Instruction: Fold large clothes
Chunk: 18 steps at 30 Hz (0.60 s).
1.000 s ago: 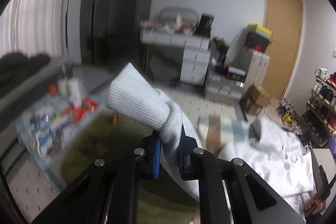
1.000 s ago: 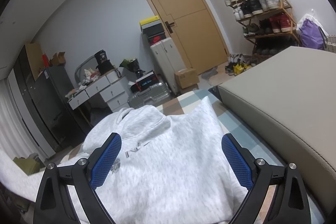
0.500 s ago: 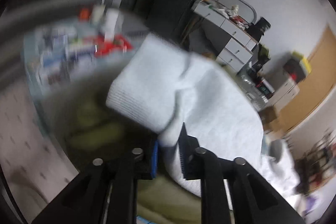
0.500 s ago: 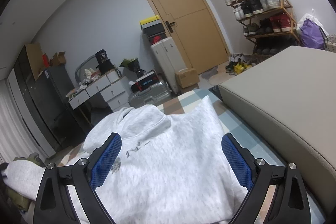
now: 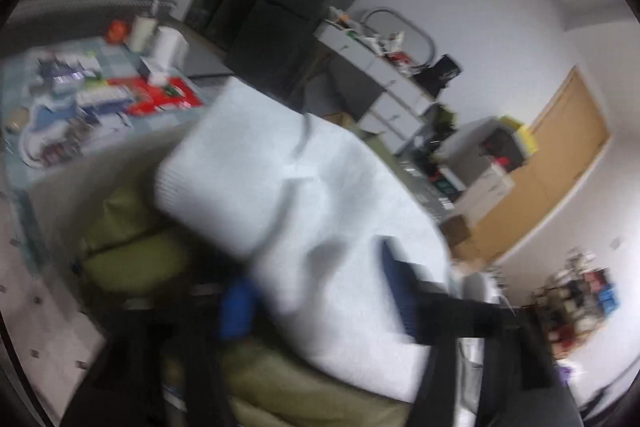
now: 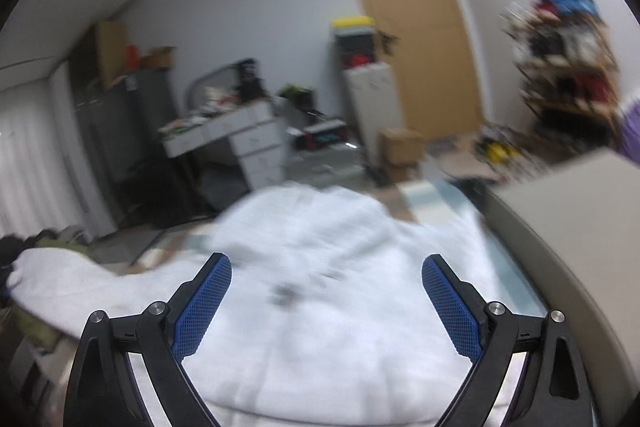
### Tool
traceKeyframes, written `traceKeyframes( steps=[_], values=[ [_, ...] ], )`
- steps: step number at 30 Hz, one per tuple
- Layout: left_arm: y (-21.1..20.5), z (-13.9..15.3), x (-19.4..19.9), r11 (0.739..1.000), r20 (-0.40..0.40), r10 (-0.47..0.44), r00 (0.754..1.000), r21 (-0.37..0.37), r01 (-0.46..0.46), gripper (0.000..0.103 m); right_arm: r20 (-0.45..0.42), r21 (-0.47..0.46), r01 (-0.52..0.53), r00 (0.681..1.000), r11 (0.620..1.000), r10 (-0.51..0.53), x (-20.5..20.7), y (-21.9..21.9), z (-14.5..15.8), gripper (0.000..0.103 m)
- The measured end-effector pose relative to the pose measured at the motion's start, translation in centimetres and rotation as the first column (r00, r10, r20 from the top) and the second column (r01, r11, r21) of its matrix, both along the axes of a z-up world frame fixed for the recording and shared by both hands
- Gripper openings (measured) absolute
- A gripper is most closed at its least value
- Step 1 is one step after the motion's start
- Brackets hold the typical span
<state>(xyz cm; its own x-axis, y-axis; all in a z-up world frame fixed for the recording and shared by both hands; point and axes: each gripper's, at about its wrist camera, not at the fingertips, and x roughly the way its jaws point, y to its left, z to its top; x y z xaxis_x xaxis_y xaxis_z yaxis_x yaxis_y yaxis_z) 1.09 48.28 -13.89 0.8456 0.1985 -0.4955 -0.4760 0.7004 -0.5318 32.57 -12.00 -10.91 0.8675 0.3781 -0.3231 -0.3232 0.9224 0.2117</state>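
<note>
A light grey hoodie [image 6: 320, 227] lies spread out in front of my right gripper [image 6: 326, 303], which hovers open just above its body with nothing between the blue pads. The hoodie's sleeve [image 6: 60, 279] stretches off to the left. In the blurred left wrist view the same sleeve [image 5: 280, 187], ribbed cuff forward, lies across an olive garment [image 5: 132, 259]. My left gripper [image 5: 316, 301] has its jaws standing wide apart, open, with the sleeve lying between them and the pads not pressing on it.
A beige cushioned edge [image 6: 580, 227] runs along the right of the hoodie. Behind are a white drawer desk [image 6: 248, 135], a wooden door [image 6: 416, 27] and a shoe rack [image 6: 568, 67]. A low table of small items [image 5: 100, 99] stands to the left.
The left jaws, shut on the sleeve before, have parted and the sleeve has dropped onto the olive garment. The left view sank and rolled. The right gripper rose, still open.
</note>
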Motion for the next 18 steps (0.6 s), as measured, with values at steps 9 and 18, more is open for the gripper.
traceKeyframes(
  steps=[9,18],
  values=[
    [-5.5,3.2,-1.8,0.945,0.143,-0.031,0.989,0.328,-0.018,0.009,-0.052,0.004,-0.544,0.838,0.839,0.544,-3.6,23.8,12.2,0.102],
    [-6.8,1.7,-2.7,0.839,0.132,-0.141,0.981,0.542,0.048,0.009,-0.272,-0.058,-0.827,0.551,0.558,0.789,-5.2,50.0,13.6,0.102]
  ],
)
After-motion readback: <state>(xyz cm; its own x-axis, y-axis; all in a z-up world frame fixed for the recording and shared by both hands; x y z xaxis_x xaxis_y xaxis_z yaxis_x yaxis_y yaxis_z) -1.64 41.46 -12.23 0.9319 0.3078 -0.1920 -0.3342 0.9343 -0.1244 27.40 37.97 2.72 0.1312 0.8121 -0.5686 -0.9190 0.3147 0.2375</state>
